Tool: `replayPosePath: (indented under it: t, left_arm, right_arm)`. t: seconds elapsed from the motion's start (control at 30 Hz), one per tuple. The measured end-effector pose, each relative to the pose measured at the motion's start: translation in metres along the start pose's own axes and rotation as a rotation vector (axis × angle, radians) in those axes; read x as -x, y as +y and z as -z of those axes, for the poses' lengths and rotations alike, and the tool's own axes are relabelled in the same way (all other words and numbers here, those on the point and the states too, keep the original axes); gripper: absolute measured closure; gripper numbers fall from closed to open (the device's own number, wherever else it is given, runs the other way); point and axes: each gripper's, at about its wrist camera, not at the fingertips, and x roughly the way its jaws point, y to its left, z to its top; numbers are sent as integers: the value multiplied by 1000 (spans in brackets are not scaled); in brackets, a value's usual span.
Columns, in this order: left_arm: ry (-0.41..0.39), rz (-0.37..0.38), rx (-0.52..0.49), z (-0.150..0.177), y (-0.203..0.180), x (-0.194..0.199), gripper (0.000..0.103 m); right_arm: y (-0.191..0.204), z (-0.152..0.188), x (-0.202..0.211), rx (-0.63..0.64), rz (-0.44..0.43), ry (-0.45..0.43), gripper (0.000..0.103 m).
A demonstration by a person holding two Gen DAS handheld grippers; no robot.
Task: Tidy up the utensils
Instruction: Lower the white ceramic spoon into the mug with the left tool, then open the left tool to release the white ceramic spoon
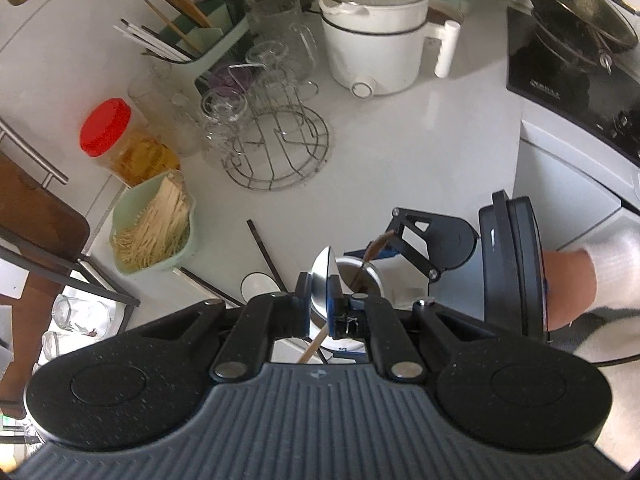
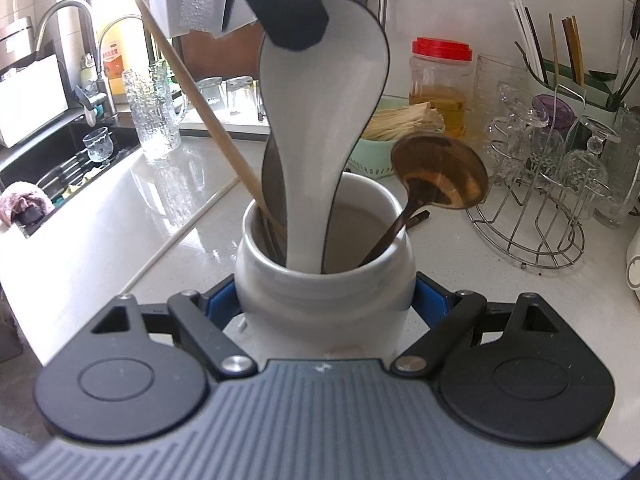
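spoon going into jar, both grippers busy

left wrist view: left gripper [image 1: 320, 300] has its fingers pinching the bowl end of a white spoon [image 1: 323, 276], nearly pressed together on the thin edge. the spoon hangs handle-down over the jar [image 1: 370, 276], which sits just beyond the fingertips. the right gripper [image 1: 420, 248] shows side-on at the jar, a hand [image 1: 568, 288] behind it. a brown spoon [image 1: 374, 248] leans out of the jar. black chopsticks [image 1: 264, 252] lie loose on the white surface [image 1: 420, 140], beside a green basket [image 1: 152, 224] of sticks. wire rack [image 1: 280, 152] with glasses further back.

right wrist view: right gripper [image 2: 326, 304] holds its fingers [image 2: 222, 300] spread wide and clamped on the jar's [image 2: 324, 280] two sides. the white spoon [image 2: 320, 120] stands handle inside the jar mouth, its bowl up top under a left finger [image 2: 280, 0]. the brown spoon [image 2: 438, 174] and a wooden stick [image 2: 200, 108] also stand in the jar.

handling, my read: the white spoon looks like glazed ceramic, so stiff, smooth, slippery and chippable. the grip on the bowl rim is thin; lower it gently until the handle bottoms out, don't drop it. the jar looks heavy, glazed and rounded, and could slip or tip; side clamping below the shoulder is a sound hold. chopsticks are light and thin, best pinched mid-length.
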Motion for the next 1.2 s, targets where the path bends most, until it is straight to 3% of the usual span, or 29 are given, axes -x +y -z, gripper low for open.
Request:
replayPosePath:
  t: [0.4, 0.67, 1.03, 1.2]
  left_arm:
    - [114, 48, -86, -4, -13, -32, 93]
    - [151, 64, -69, -3, -17, -46, 92]
    - [134, 61, -16, -3, -18, -43, 92]
    - [84, 48, 76, -3, -3, -30, 91]
  right_arm:
    - [1, -1, 0, -4, 10, 4, 12]
    - [1, -1, -1, -9, 16, 2, 12]
    - [2, 0, -1, -7, 17, -1, 12]
    - [2, 0, 0, -8, 18, -2, 12]
